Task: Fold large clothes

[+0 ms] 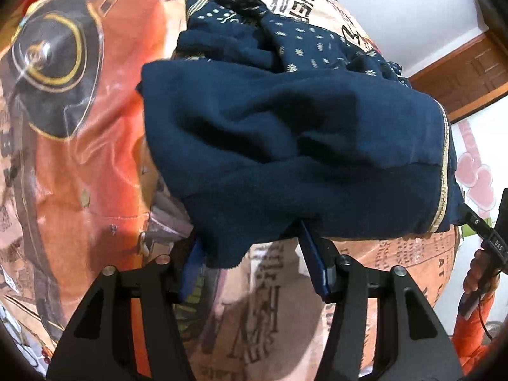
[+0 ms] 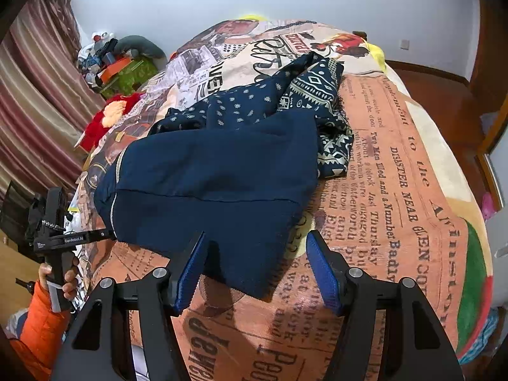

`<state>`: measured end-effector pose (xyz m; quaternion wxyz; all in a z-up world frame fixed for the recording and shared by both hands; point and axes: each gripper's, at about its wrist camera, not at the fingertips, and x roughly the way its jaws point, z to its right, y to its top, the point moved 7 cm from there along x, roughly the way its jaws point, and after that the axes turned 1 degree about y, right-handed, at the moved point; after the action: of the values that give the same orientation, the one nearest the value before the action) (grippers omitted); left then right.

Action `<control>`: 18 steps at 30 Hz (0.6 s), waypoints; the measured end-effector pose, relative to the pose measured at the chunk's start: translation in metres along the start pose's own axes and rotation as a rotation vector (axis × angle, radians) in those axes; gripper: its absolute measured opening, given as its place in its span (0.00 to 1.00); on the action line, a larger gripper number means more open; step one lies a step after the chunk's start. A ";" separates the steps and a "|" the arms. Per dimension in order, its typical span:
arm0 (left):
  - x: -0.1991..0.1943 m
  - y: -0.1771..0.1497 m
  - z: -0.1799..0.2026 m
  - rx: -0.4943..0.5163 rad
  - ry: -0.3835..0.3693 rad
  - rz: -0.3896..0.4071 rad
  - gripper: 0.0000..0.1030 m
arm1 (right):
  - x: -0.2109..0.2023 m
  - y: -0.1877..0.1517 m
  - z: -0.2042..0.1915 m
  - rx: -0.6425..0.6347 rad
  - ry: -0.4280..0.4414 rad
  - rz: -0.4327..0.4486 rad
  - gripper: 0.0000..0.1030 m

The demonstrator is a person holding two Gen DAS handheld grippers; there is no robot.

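Now, garment: navy, lies doubled over on the bedspread, near hem toward me, patterned part bunched beyond; I judge a fold was just laid.
Left gripper: I have it partly open at the hem; cloth drapes between the fingers, not pinched.
Right gripper: likewise partly open, hem corner lying between the fingers, nothing held.

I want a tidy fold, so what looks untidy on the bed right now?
The navy garment is folded smooth at the near end, but its patterned far part lies crumpled and bunched on the printed blanket, not flat.
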<state>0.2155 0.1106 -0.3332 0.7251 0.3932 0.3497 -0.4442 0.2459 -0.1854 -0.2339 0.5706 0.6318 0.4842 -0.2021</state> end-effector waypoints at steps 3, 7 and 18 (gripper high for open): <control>-0.004 0.001 0.002 0.008 0.009 0.012 0.31 | 0.000 0.000 -0.005 -0.012 0.016 0.000 0.46; -0.016 0.004 0.003 0.023 0.035 0.044 0.10 | -0.001 0.000 -0.010 -0.032 0.026 0.004 0.25; -0.081 0.033 0.053 0.165 0.017 0.229 0.04 | -0.021 0.022 -0.026 -0.107 0.029 0.088 0.08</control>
<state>0.2248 0.1035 -0.2317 0.7332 0.4927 0.2711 -0.3824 0.2466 -0.1671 -0.1982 0.6048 0.6239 0.4742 -0.1415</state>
